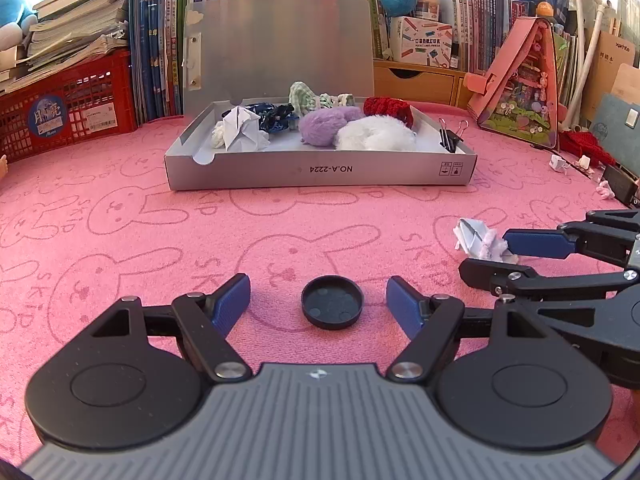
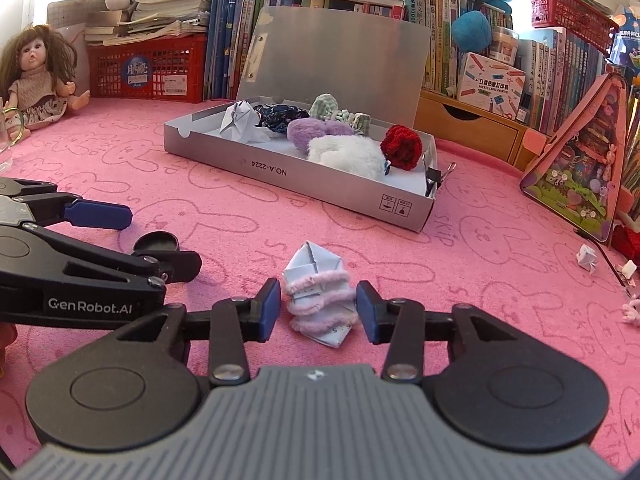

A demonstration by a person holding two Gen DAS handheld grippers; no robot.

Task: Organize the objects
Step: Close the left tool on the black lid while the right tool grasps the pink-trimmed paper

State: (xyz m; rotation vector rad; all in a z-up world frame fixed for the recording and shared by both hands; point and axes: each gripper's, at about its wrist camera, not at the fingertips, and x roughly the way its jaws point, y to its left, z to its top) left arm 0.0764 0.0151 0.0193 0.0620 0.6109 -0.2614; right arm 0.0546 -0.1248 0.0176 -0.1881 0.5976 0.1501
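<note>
A round black lid (image 1: pixel 331 301) lies on the pink bunny-print cloth between the wide-open blue pads of my left gripper (image 1: pixel 318 304), untouched; it also shows in the right wrist view (image 2: pixel 157 242). A folded white paper piece wrapped with pink pipe cleaner (image 2: pixel 319 297) lies between the open pads of my right gripper (image 2: pixel 318 310), with small gaps on both sides; in the left wrist view the paper piece (image 1: pixel 482 240) sits at the right gripper's fingertips. A grey open box (image 1: pixel 320 168) (image 2: pixel 304 184) behind holds a paper figure, fuzzy purple and white pieces, and red yarn.
A binder clip (image 1: pixel 451 136) stands at the box's right end. A red crate (image 1: pixel 68 108), books, a doll (image 2: pixel 38 80) and a pink triangular toy house (image 2: pixel 580 172) ring the cloth. Small paper scraps (image 2: pixel 586 258) lie far right.
</note>
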